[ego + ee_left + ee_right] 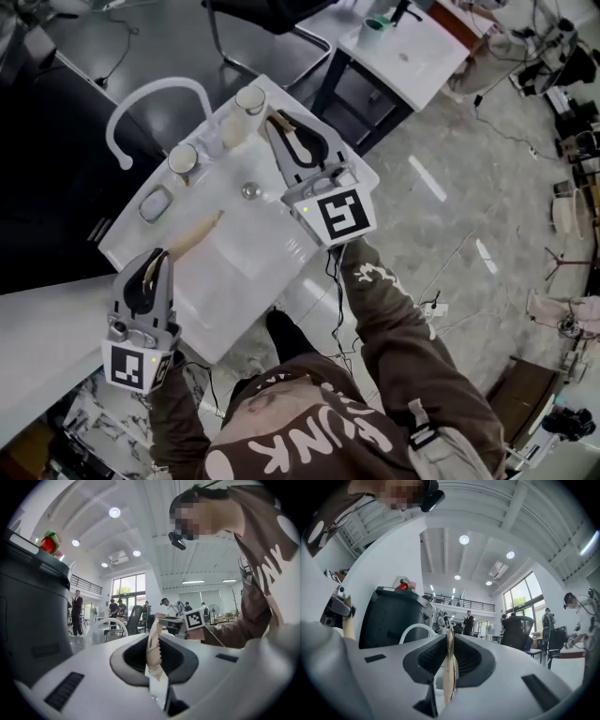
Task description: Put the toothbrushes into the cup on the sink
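Two wooden toothbrushes are in hand over a white sink (281,248). My left gripper (154,261) is shut on one toothbrush (199,229), whose handle slants up and right over the basin's left part. My right gripper (281,126) is shut on the other toothbrush (277,119), just right of a pale cup (247,101) at the sink's back edge. A second cup (183,158) stands to the left of that one. In the left gripper view the beige handle (154,652) is pinched between the jaws. The right gripper view shows a thin wooden handle (450,667) clamped the same way.
A white arched faucet (155,94) rises behind the cups. A soap dish (155,203) sits at the sink's left rim and a drain (250,189) near the basin's back. A dark unit (56,187) stands to the left, a second white table (412,56) behind.
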`<state>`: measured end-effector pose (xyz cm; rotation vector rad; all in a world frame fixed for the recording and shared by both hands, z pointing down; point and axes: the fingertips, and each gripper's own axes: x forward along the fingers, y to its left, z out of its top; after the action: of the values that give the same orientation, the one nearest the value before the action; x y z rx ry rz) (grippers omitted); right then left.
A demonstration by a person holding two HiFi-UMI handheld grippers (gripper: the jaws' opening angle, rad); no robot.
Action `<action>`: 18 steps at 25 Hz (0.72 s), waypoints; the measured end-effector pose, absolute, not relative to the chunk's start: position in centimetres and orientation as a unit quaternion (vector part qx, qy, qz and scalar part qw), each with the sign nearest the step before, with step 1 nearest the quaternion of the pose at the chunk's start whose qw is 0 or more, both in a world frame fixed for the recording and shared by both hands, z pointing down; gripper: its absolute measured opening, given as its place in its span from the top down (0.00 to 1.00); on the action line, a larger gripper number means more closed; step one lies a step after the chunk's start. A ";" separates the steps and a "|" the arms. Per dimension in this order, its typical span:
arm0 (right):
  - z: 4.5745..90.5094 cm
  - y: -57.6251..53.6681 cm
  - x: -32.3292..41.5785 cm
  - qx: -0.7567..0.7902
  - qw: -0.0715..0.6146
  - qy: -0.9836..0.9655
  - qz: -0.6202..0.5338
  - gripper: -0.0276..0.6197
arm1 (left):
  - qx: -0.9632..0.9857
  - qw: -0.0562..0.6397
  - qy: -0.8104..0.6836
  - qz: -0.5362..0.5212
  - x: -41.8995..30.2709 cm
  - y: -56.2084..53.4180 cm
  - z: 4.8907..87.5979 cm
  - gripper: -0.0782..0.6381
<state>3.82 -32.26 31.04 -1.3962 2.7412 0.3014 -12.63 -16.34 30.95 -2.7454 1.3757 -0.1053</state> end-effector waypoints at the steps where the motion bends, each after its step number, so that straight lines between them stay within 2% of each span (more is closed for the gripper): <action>1: 31.2 -33.8 3.5 -0.451 0.025 0.886 0.100 0.87 | -0.892 0.032 0.450 -0.036 -12.7 -16.8 31.2 0.85; 10: 35.7 -45.3 2.3 -0.455 0.018 0.886 0.093 0.87 | -0.884 0.017 0.464 -0.050 -12.8 -19.4 33.2 0.85; 18: 40.1 -49.1 0.8 -0.446 0.001 0.892 0.069 0.87 | -0.880 0.014 0.472 -0.058 -12.6 -20.5 33.6 0.85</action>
<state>0.78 -49.12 40.13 -1.4015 2.8004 0.2158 -12.58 -20.47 33.57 -2.7385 1.4683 -0.1819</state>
